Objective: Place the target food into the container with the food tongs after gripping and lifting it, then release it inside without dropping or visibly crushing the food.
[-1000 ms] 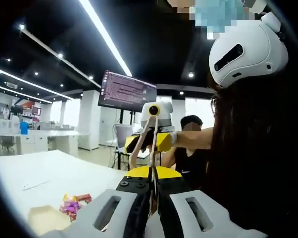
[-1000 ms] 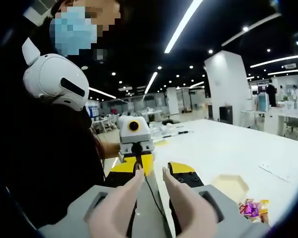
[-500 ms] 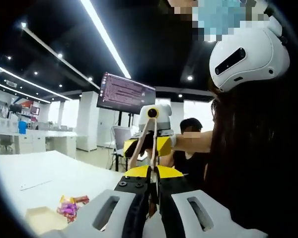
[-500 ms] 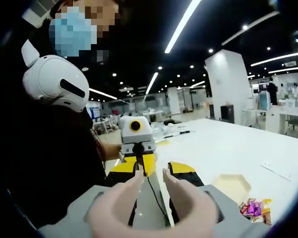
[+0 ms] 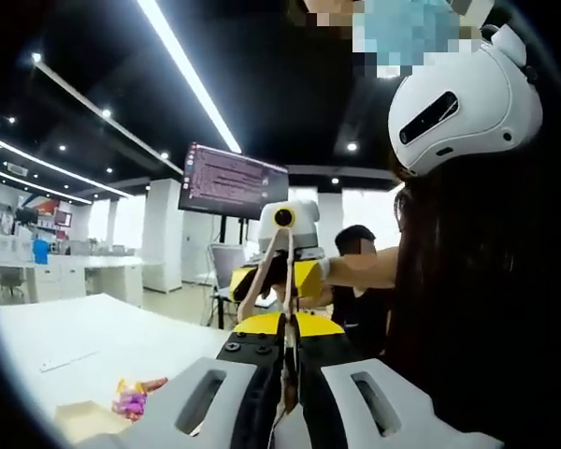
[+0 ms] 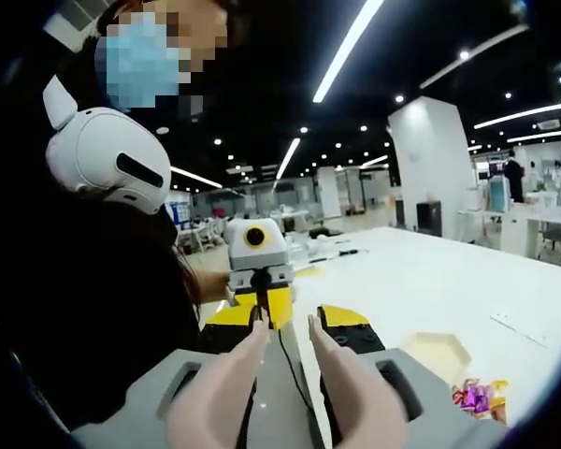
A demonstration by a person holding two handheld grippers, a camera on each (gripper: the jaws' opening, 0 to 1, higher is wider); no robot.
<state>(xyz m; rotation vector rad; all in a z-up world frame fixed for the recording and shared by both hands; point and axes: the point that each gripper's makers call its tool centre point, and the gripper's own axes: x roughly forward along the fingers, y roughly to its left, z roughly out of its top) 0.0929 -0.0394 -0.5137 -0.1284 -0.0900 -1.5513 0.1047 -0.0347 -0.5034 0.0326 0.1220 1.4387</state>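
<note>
Wrapped candies in pink, purple and yellow [image 5: 131, 400] [image 6: 472, 395] lie on the white table [image 5: 93, 341] [image 6: 430, 281]. Right beside them is a shallow beige hexagonal container [image 5: 79, 418] [image 6: 437, 352]. My right gripper [image 6: 286, 327] holds pale food tongs [image 6: 351, 393], whose two arms stand apart. It faces my left gripper [image 6: 257, 271]. In the left gripper view, my left gripper [image 5: 287, 393] has its jaws pressed together. The right gripper [image 5: 282, 253] hangs ahead of it with the tongs [image 5: 262, 276] pointing this way. Both grippers are held in the air, well apart from the candies.
A person with a white headset [image 5: 463, 89] [image 6: 103, 154] stands close behind the grippers. A monitor [image 5: 229, 181] and a seated person [image 5: 355, 281] are at the back. A thin white strip [image 5: 70, 358] [image 6: 524, 323] lies on the table.
Both views have drifted slightly with the hands. The candies and container lie where they were, and neither gripper's jaws have changed.
</note>
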